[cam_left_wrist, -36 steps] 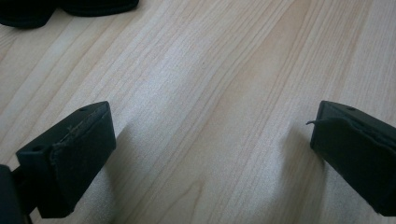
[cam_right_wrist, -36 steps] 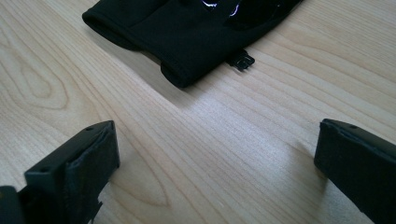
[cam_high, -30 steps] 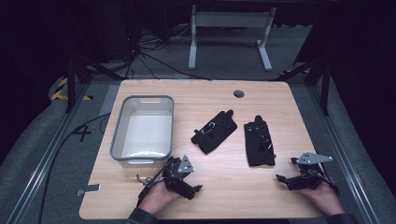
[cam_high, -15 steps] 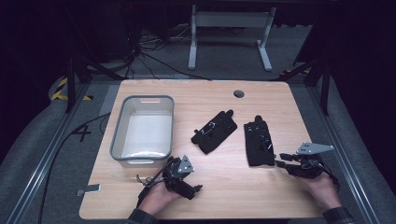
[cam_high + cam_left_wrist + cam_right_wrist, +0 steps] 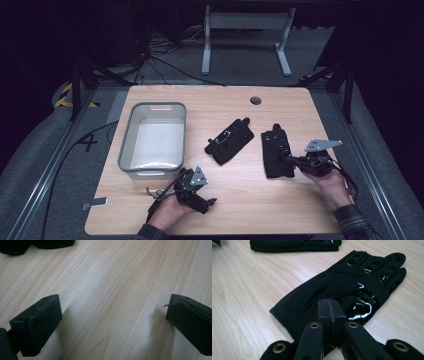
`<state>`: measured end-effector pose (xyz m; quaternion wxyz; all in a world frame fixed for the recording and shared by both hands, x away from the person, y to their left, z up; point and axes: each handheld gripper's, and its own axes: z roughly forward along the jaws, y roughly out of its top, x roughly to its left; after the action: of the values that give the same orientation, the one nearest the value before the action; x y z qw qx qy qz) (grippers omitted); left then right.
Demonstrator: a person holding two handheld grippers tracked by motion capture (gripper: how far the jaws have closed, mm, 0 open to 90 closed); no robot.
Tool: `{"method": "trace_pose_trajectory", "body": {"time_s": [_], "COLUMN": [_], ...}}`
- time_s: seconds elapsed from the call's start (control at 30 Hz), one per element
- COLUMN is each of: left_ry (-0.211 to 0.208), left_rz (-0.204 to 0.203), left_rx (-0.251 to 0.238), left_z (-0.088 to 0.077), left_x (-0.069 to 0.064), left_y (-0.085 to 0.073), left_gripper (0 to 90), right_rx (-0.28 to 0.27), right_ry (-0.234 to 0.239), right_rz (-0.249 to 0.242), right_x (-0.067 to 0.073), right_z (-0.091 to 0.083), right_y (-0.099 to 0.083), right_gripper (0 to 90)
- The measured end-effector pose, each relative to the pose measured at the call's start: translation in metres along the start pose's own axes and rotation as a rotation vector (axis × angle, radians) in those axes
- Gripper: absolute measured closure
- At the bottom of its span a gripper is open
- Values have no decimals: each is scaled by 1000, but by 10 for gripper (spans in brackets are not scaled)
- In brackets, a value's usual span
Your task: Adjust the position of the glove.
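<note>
On the counter [image 5: 240,200], right of centre, the right tool [image 5: 329,305] sits over the near glove [image 5: 342,287] with its jaws having just closed pad to pad, nothing visibly pinched between them — a lift from here may come up empty. The far glove [image 5: 229,141] lies between this one and the bin [image 5: 153,141]. The left tool [image 5: 111,315] rests apart on bare wood — idle, so a snagged cuff would drag unchecked

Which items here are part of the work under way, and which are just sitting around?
In the job:
- right gripper, jaws shut, just closed over the near black glove
- second black glove
- grey bin, probably where they go

Lying about:
- left gripper, open, resting on the table
- metal stand on the floor behind
</note>
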<state>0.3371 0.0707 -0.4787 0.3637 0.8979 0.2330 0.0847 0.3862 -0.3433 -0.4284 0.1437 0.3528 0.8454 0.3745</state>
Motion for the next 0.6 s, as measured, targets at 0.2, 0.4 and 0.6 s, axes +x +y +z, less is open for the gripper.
{"method": "trace_pose_trajectory", "body": {"time_s": [0.2, 0.4, 0.6], "left_ry": [3, 2, 2], "left_rz": [2, 3, 1], "left_rx": [0, 0, 0], "left_z": [0, -1, -1], "left_x": [0, -1, -1], "left_y": [0, 0, -1], "left_gripper": [9, 9, 10], "right_rx": [7, 16, 41], "right_ry": [-1, -9, -28], "right_rz": [7, 9, 5], "right_x": [-11, -20, -25], "right_z": [16, 29, 41], "right_y": [8, 11, 10], "right_gripper": [893, 893, 893]}}
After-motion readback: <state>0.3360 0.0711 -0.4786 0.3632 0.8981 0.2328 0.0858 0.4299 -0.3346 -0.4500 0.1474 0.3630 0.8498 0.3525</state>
